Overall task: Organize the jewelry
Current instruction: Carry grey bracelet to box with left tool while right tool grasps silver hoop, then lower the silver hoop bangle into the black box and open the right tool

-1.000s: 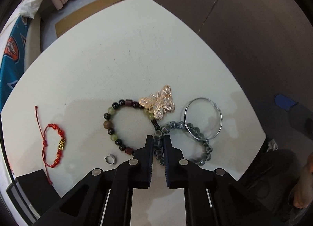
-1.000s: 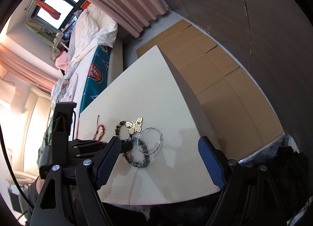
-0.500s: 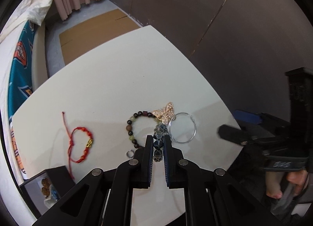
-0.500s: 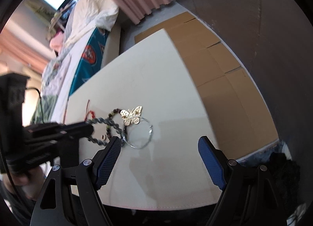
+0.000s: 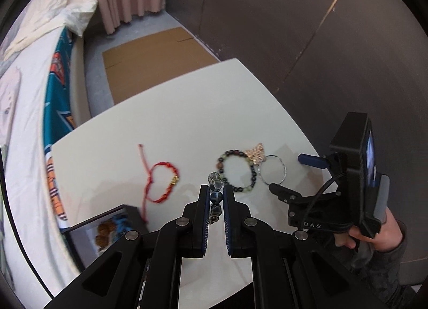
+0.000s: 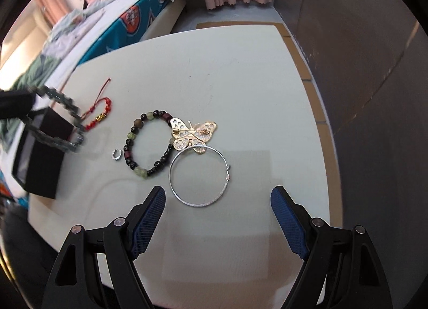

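Note:
My left gripper (image 5: 215,191) is shut on a grey beaded bracelet (image 5: 214,188) and holds it in the air; in the right wrist view the bracelet (image 6: 57,121) hangs over a black jewelry box (image 6: 40,153). On the white table (image 6: 240,68) lie a red cord bracelet (image 6: 99,115), a dark and green beaded bracelet (image 6: 145,143), a gold butterfly brooch (image 6: 192,135), a thin silver bangle (image 6: 199,176) and a small silver ring (image 6: 117,154). My right gripper (image 6: 218,218) is open just short of the bangle.
The black box (image 5: 112,224) stands at the table's left front corner and holds several items. A bed (image 6: 107,14) runs beside the table on the left. Cardboard (image 5: 155,57) lies on the floor beyond it. A dark wall (image 6: 374,41) stands at the right.
My left gripper has lifted the grey beaded bracelet off the table and carried it left toward the black box. My right gripper has moved in over the table near the silver bangle.

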